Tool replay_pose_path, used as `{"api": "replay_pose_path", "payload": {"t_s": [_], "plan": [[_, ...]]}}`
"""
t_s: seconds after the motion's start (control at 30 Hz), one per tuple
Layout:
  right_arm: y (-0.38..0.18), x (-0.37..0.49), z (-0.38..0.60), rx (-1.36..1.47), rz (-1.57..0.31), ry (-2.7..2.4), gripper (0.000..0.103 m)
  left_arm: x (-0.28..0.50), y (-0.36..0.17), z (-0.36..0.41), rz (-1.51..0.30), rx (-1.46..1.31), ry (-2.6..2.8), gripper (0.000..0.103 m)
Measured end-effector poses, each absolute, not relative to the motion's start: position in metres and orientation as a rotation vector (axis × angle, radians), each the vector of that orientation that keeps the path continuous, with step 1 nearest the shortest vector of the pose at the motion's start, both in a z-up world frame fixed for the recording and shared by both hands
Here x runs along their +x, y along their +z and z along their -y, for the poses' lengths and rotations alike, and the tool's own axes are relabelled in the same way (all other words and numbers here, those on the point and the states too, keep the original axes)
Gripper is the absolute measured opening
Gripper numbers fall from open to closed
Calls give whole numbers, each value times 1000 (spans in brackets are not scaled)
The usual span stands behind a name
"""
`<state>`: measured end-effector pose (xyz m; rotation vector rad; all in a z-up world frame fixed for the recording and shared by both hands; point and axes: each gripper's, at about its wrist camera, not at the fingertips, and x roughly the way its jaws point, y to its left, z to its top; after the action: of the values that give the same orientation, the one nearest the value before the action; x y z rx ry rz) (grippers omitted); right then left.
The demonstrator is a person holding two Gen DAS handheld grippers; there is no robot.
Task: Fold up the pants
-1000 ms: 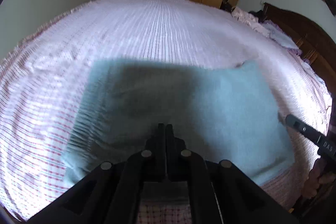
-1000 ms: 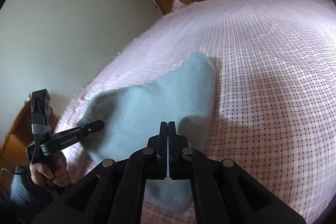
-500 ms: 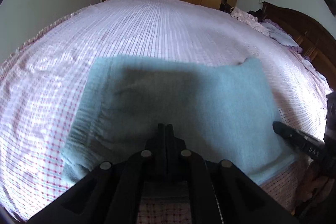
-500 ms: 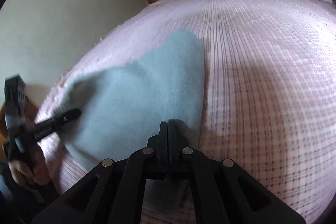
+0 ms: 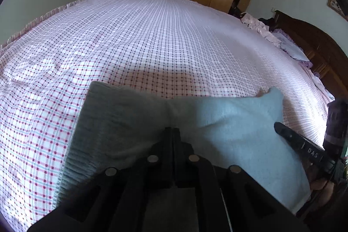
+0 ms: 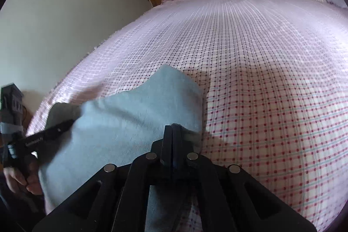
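Where checks spread, one pants (image 5: pixel 228 123).

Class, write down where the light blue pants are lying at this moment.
In both wrist views the light blue pants lie folded on the near edge of the checked bedspread, directly ahead of both grippers.

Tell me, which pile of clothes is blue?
The folded light-blue fleece pants near the shut grippers; the crumpled pink clothes lie far off by the dark wooden headboard.
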<state>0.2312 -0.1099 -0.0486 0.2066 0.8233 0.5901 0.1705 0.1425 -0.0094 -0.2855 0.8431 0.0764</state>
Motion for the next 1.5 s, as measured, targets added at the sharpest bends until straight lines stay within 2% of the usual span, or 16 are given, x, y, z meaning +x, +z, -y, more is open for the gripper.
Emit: {"api": "replay_pose_path", "payload": {"t_s": [0.33, 0.47, 0.63, 0.77, 0.9, 1.07, 1.37, 1.5], "plan": [[-18, 249, 103, 270, -760, 616, 0, 173, 14, -129, -786, -226, 69, 2], [-38, 285, 95, 204, -868, 551, 0, 185, -8, -138, -846, -268, 75, 2], [-43, 279, 79, 113, -836, 506, 0, 187, -17, -143, -846, -296, 67, 2], [-39, 279, 81, 157, -839, 524, 0, 186, -16, -137, -830, -258, 81, 3], [-19, 274, 91, 190, -761, 481, 0, 184, -3, -132, -796, -231, 109, 3], [-44, 292, 85, 205, -867, 480, 0, 202, -17, -141, -831, -273, 129, 2], [-45, 286, 98, 249, -866, 496, 0, 202, -18, -140, -826, -267, 134, 2], [-15, 258, 119, 289, -757, 521, 0, 173, 1, -136, -833, -246, 144, 3]]}}
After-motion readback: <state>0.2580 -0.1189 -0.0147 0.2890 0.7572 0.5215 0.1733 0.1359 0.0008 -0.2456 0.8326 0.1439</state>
